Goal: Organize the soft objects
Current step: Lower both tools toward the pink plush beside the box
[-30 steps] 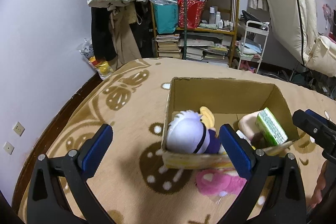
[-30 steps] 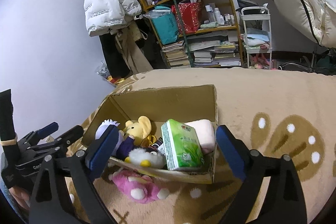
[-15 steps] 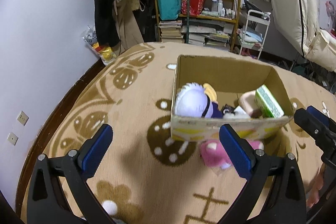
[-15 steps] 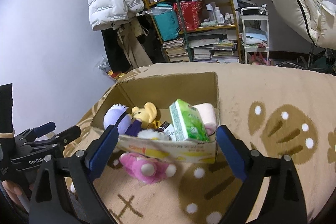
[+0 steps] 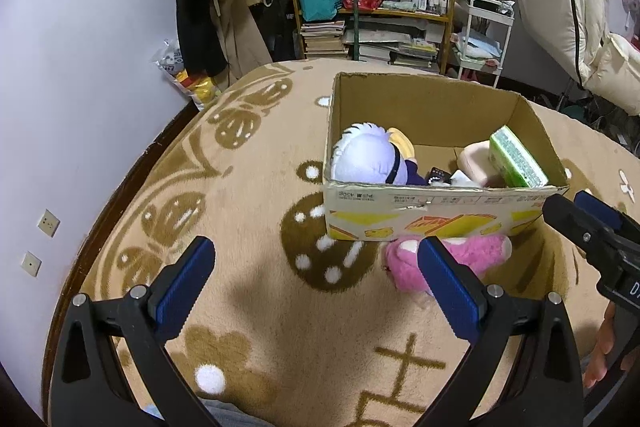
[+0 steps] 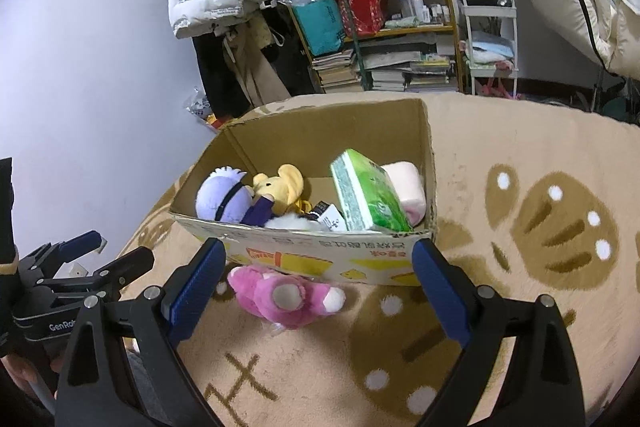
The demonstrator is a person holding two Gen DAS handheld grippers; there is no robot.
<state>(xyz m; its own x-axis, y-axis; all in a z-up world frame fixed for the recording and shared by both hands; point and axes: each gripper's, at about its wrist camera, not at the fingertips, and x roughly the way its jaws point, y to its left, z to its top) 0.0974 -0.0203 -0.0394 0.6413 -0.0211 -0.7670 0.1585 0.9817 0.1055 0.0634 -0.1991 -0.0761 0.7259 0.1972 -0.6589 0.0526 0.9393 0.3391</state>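
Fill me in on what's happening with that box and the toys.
A person holds a gripper in each hand, tidying soft things into a cardboard box on a patterned blanket. The left gripper and right gripper are both open and hold nothing. Inside the box are a purple plush, a yellow plush, a green tissue pack and a pink soft block. A pink plush lies on the blanket against the box's front, not yet packed.

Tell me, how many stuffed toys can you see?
3, maybe more hidden: a purple-headed doll and yellow plush inside the cardboard box, plus a pink plush on the blanket outside.
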